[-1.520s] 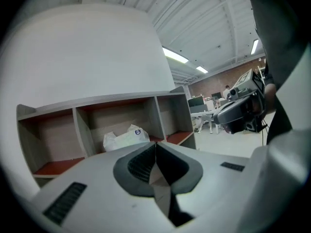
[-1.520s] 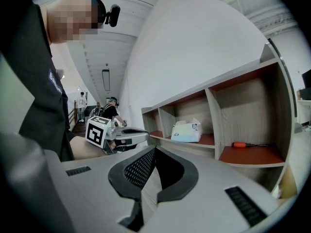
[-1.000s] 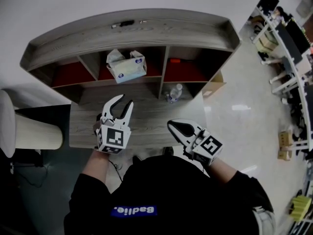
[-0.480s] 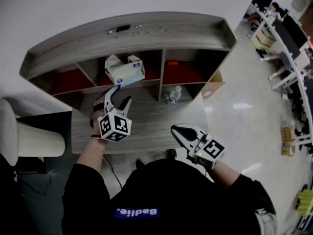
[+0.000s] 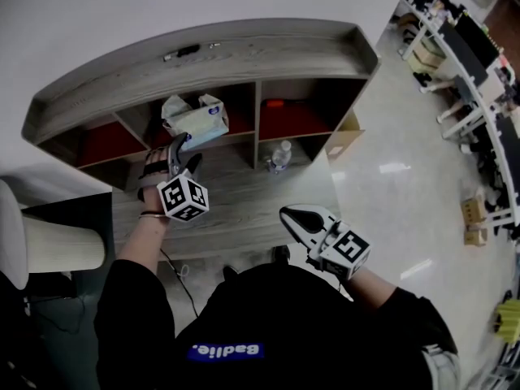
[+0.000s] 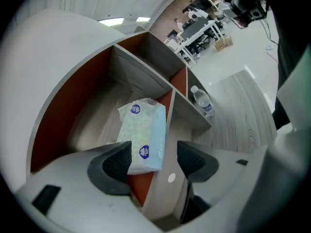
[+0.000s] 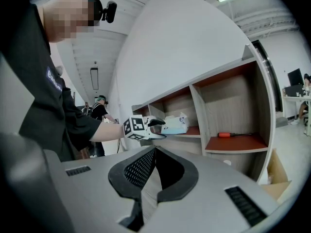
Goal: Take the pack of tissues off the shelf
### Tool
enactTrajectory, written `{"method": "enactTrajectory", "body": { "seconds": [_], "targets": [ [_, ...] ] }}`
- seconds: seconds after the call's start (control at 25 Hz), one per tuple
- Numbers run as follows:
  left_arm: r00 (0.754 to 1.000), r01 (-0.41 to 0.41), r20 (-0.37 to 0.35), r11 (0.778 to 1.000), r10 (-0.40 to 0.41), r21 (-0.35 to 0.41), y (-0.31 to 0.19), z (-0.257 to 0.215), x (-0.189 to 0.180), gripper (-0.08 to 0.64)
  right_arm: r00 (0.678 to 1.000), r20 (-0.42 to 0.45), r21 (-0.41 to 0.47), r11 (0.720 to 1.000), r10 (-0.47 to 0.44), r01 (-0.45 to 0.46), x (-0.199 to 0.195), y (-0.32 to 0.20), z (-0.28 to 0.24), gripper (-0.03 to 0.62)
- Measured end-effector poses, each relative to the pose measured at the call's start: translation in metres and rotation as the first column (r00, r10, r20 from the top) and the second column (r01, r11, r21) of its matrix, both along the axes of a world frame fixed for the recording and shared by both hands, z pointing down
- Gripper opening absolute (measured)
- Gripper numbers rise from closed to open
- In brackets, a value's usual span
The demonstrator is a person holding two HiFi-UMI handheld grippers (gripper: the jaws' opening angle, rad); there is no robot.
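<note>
A pale blue and white pack of tissues (image 5: 195, 119) (image 6: 143, 135) lies in the middle upper compartment of the wooden shelf (image 5: 244, 49), its near end at the front edge. My left gripper (image 5: 183, 146) (image 6: 154, 155) is right in front of it. Its jaws are opening, the pack's near end sits just ahead of the gap, and the pads (image 6: 114, 165) do not press on it. The right gripper view shows this left gripper (image 7: 146, 127) at the pack (image 7: 176, 124). My right gripper (image 5: 286, 212) (image 7: 154, 152) hangs low near my body, shut and empty.
A water bottle (image 5: 279, 156) (image 6: 204, 101) stands on the lower wooden deck (image 5: 244, 205). An orange-handled tool (image 5: 274, 102) (image 7: 227, 135) lies in the right compartment. A cardboard box (image 5: 345, 136) sits by the shelf's right end, a white cylinder (image 5: 57, 246) at the left.
My left gripper has moved up and forward to the front of the tissue pack, and its jaws have spread wider. The right gripper has barely moved.
</note>
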State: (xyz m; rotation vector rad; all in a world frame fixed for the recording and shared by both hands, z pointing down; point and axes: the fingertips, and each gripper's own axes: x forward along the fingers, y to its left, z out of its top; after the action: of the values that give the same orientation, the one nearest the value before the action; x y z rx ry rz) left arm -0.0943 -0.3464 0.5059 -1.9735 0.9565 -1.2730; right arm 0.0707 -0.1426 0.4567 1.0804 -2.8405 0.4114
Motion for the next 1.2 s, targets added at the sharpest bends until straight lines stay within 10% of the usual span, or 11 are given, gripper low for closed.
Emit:
{"method": "enactTrajectory", "body": {
  "seconds": [0.36, 1.2],
  "targets": [
    [0.977, -0.044, 0.209, 0.998, 0.035, 0.036, -0.017, 0.02, -0.008, 0.284, 1.0, -0.013, -0.002, 1.0, 0.022, -0.022, 0.004, 0.007, 0.004, 0.029],
    [0.979, -0.007, 0.205, 1.0, 0.002, 0.022, -0.017, 0.02, -0.021, 0.054, 0.999, -0.002, -0.011, 0.999, 0.032, -0.032, -0.001, 0.015, 0.002, 0.029]
  ]
}}
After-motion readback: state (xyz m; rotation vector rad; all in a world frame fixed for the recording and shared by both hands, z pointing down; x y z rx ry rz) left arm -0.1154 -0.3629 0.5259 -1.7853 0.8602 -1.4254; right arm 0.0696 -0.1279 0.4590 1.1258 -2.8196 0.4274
